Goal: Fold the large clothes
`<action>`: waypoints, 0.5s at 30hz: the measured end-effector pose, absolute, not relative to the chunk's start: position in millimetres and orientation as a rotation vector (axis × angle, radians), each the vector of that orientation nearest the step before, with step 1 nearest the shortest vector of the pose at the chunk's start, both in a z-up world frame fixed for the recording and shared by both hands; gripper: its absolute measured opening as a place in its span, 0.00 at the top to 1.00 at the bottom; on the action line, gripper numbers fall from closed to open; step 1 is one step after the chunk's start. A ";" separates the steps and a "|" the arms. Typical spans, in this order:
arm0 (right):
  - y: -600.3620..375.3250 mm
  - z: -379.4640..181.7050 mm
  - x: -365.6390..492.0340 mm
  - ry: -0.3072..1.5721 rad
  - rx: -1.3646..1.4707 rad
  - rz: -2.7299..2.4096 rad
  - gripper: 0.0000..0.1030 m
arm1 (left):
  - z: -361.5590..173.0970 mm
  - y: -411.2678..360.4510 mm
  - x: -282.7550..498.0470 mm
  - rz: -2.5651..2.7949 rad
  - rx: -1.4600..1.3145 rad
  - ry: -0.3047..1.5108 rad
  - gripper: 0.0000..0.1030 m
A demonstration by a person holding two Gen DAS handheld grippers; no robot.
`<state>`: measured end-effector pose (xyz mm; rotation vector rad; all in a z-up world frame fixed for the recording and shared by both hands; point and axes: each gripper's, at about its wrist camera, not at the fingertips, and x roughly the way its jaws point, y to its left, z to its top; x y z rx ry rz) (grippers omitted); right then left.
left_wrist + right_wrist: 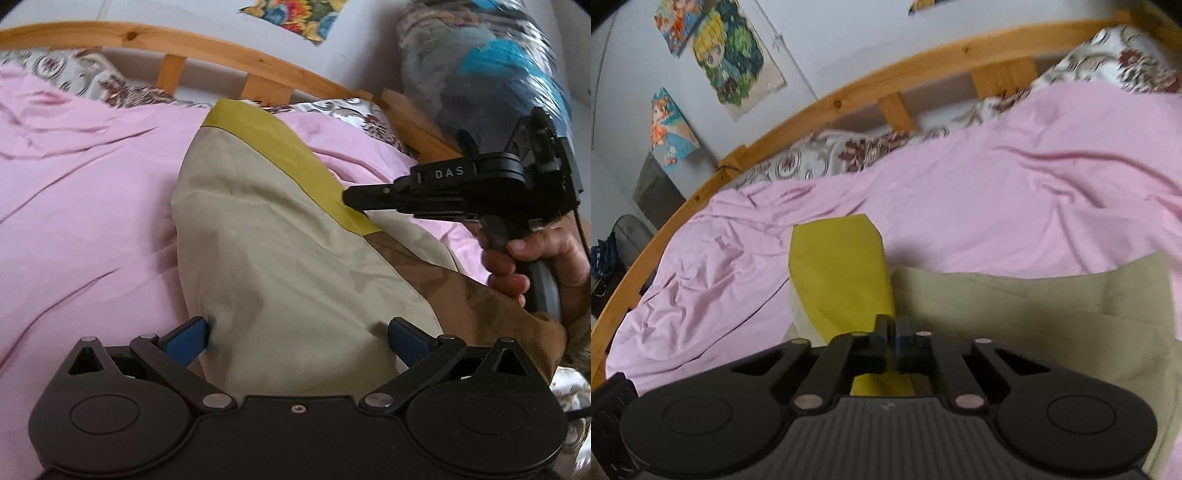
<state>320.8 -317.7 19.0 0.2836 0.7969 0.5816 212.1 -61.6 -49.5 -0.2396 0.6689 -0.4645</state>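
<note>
A large beige garment [280,258] with a yellow-green band [295,155] and a brown part [491,295] lies on the pink bedsheet [85,192]. My left gripper [297,338] is open, its blue pads [186,341] spread over the garment's near edge. My right gripper [354,197] is seen from the side at the yellow band. In the right wrist view my right gripper [893,332] is shut on the yellow band [838,273], with the beige cloth [1052,314] to its right.
A wooden bed rail [229,55] runs along the far side, with patterned pillows [74,74] under it. Posters [735,55] hang on the wall. A grey box and bags [650,192] stand beyond the bed's left end.
</note>
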 end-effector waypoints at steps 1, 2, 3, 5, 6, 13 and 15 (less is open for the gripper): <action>-322.7 20.5 313.6 0.780 0.275 0.560 0.99 | -48.4 -64.4 210.4 -0.474 -0.216 0.665 0.01; -323.6 22.4 309.3 0.767 0.268 0.545 0.99 | -46.6 -68.3 209.3 -0.483 -0.193 0.662 0.01; -328.4 23.8 302.0 0.751 0.262 0.529 0.99 | -45.1 -72.2 208.4 -0.493 -0.168 0.660 0.01; -339.3 24.9 287.7 0.734 0.257 0.493 0.99 | -43.0 -81.5 206.1 -0.513 -0.105 0.658 0.01; -346.4 23.8 278.7 0.723 0.247 0.464 0.99 | -42.7 -87.3 204.9 -0.522 -0.067 0.658 0.01; -350.9 -39.6 265.2 0.744 0.081 0.272 1.00 | -47.8 -106.6 203.2 -0.450 0.005 0.662 0.01; -357.0 -50.3 266.6 0.737 0.156 0.279 1.00 | -48.5 -106.1 201.6 -0.450 0.015 0.657 0.01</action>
